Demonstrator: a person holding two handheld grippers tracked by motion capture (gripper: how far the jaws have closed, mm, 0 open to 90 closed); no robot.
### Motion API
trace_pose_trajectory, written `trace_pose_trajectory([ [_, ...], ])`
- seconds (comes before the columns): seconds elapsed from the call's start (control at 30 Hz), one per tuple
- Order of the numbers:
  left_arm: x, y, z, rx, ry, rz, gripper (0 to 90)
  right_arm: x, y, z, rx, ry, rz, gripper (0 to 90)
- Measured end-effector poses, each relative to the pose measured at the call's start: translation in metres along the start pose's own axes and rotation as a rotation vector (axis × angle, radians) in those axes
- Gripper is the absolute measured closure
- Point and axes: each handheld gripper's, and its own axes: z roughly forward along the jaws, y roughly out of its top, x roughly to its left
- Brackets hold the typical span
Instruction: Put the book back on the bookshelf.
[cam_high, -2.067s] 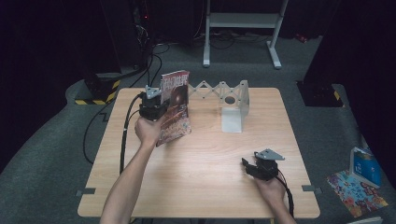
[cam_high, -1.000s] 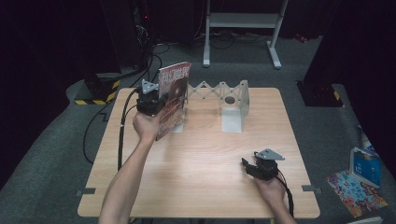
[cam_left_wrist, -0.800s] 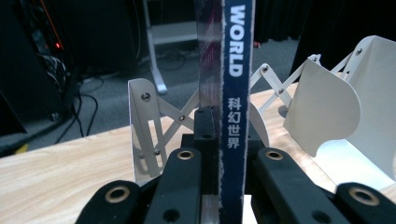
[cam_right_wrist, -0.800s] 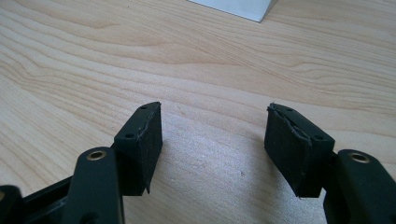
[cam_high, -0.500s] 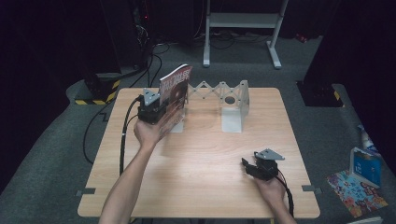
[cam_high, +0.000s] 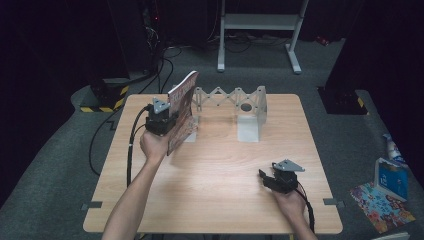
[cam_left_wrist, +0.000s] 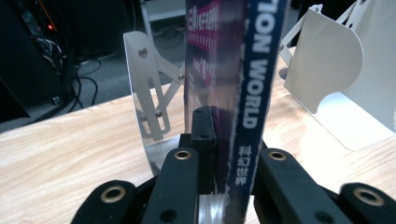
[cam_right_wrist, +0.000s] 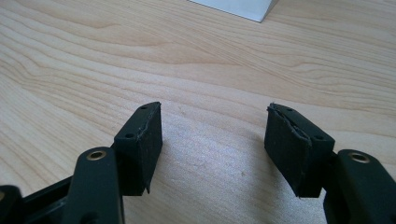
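Note:
A magazine with a reddish cover stands upright on edge at the table's back left, and my left gripper is shut on its lower spine. In the left gripper view the blue spine with white lettering rises between the two black jaws of that gripper. A white expandable book rack stands just behind it, one end plate to the left of the magazine and another to the right. Near the front right, my right gripper rests low over the wood. Its jaws are open with nothing between them.
The wooden table has bare board between the two hands. Behind it stand a metal frame and floor cables. A blue box and a colourful sheet lie on the floor at the right.
The left hand has turned the magazine more upright and edge-on and shifted it slightly left, close to the rack's left end. The right hand and its gripper have stayed put.

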Motion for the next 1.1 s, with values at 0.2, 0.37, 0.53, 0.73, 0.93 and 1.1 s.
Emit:
trace_pose_trajectory([
  [0.2, 0.002, 0.001, -0.003, 0.052, -0.006, -0.016, 81.8, 0.0, 0.0, 0.0, 0.0, 0.0, -0.001, 36.9],
  [0.37, 0.005, 0.004, -0.004, 0.093, -0.007, -0.041, 82.6, 0.0, 0.0, 0.0, -0.001, 0.0, -0.003, 36.9],
  [0.53, 0.006, 0.006, -0.005, 0.068, -0.016, -0.071, 83.9, 0.0, 0.0, 0.0, 0.0, 0.0, -0.002, 36.9],
  [0.73, 0.006, 0.01, -0.005, 0.023, -0.047, -0.114, 84.1, 0.0, 0.0, 0.0, -0.001, -0.001, 0.0, 36.9],
  [0.93, -0.001, 0.015, 0.002, 0.007, -0.041, -0.099, 84.2, 0.0, 0.0, 0.0, -0.003, 0.0, -0.008, 36.9],
  [1.1, -0.001, 0.017, 0.006, -0.028, -0.032, -0.118, 84.1, 0.0, 0.0, 0.0, -0.003, 0.0, -0.009, 36.9],
])
